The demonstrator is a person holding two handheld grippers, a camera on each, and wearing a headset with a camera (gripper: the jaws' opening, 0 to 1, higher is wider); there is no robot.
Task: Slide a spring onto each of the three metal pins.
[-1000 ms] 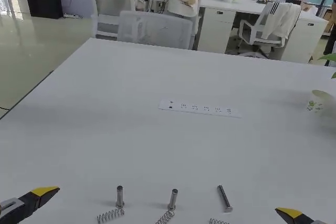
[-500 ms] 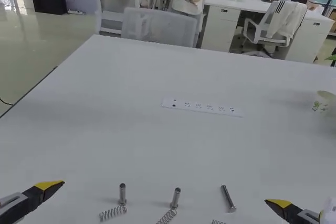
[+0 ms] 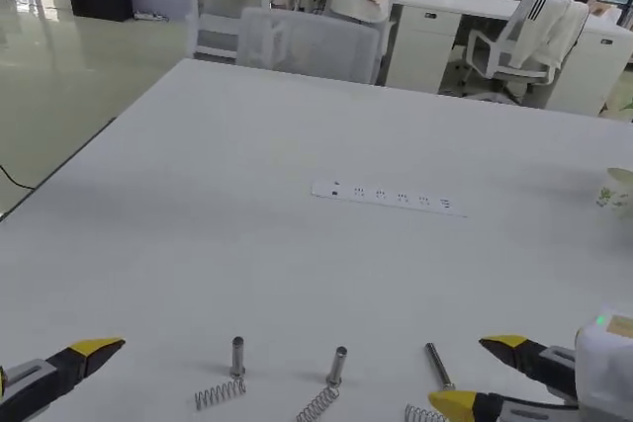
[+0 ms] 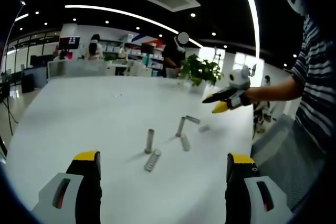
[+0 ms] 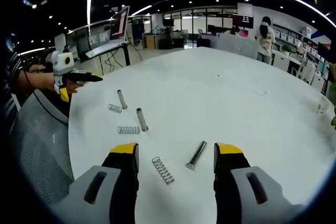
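Observation:
Three metal pins stand in a row near the table's front edge: the left pin [image 3: 237, 356] upright, the middle pin [image 3: 338, 366] leaning, the right pin [image 3: 438, 365] lying flat. A spring lies in front of each: left spring [image 3: 220, 394], middle spring [image 3: 318, 404], right spring [image 3: 425, 413]. My right gripper [image 3: 480, 375] is open just right of the flat pin [image 5: 197, 155], with a spring [image 5: 163, 170] before its jaws. My left gripper [image 4: 164, 157] is open, well short of the nearest pin [image 4: 149, 140] and spring [image 4: 153, 160]. Its yellow fingertip [image 3: 96, 348] shows at the bottom left.
A white power strip [image 3: 388, 197] lies mid-table. A paper cup [image 3: 618, 188] stands at the right edge. Office chairs [image 3: 312, 44] sit past the far edge. The table's left edge [image 3: 69, 170] runs diagonally. Bare tabletop lies between the pins and the strip.
My right gripper has come in from the bottom right toward the flat pin, and both its yellow tips now show. The left gripper has hardly moved. The camera has tilted down slightly.

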